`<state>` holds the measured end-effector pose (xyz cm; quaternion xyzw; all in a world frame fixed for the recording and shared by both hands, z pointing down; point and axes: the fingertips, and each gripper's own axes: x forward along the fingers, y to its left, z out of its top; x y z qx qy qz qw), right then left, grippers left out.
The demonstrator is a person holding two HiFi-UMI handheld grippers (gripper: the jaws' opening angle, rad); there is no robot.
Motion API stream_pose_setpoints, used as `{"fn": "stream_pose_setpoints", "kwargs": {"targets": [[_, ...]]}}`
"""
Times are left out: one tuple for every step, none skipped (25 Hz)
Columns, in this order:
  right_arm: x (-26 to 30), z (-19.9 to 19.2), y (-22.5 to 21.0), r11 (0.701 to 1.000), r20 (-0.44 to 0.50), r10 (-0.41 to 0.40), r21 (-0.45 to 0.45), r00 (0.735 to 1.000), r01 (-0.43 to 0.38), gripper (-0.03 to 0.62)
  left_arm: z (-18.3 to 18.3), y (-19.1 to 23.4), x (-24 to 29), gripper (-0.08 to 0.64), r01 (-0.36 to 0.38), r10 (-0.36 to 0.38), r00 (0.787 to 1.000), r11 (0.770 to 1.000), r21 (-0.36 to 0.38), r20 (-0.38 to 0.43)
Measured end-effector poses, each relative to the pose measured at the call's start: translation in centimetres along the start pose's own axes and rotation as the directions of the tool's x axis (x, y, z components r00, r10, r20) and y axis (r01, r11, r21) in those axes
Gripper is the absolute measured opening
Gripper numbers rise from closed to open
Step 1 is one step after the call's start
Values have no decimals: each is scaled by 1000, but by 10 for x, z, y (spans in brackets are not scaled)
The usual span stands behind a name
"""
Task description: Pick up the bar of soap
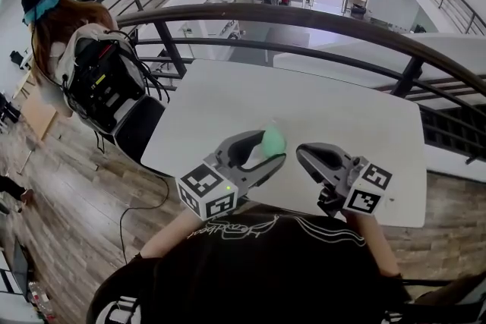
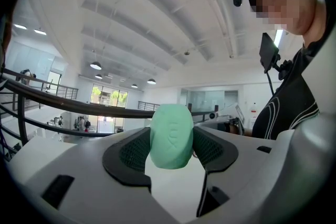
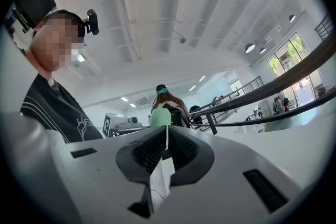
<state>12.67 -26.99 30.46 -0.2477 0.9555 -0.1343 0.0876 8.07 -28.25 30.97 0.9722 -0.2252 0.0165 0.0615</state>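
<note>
In the head view my left tool [image 1: 272,146] reaches out over the near part of the white worktop [image 1: 334,106], and the pale green bar of soap [image 1: 273,140] sits at its tip, pinched between the two jaws. My right tool [image 1: 302,153] hangs just beside it to the right, its tip close to the soap but apart from it. Beyond the worktop's far edge runs a dark curved railing [image 1: 304,17], and a person [image 1: 64,26] with a black backpack [image 1: 106,83] sits off the left corner.

In the left gripper view the soap stands on its narrow edge between the dark ribbed pads [image 2: 131,152], which press against its two broad faces. The jaws are held apart only by the bar's thickness. Its rounded top rises above the jaw tips, and the camera looks up toward the ceiling.

In the right gripper view the jaws are closed against each other with nothing between them. The green bar shows just past their tips, with the seated person behind it.
</note>
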Motion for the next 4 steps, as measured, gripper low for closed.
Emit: {"fn": "stream_pose_setpoints", "kwargs": {"targets": [[0,-3,2,1000,-1,1,2,1000,-1,18,-2,-1,-2,261,0,0,1000,1000,-2,-1],[1,-6,4,1000,-2,2,3,1000,-2,17,-4,-2,-4,261,0,0,1000,1000,-4,-1],[1,-9,7,1000,-3,3,5,1000,-3,17,-6,-3,-5,261,0,0,1000,1000,-6,-1],[2,-12,9,1000,-4,4,6,1000,-4,18,-8,-4,-7,261,-1,1,1000,1000,-8,0]]}}
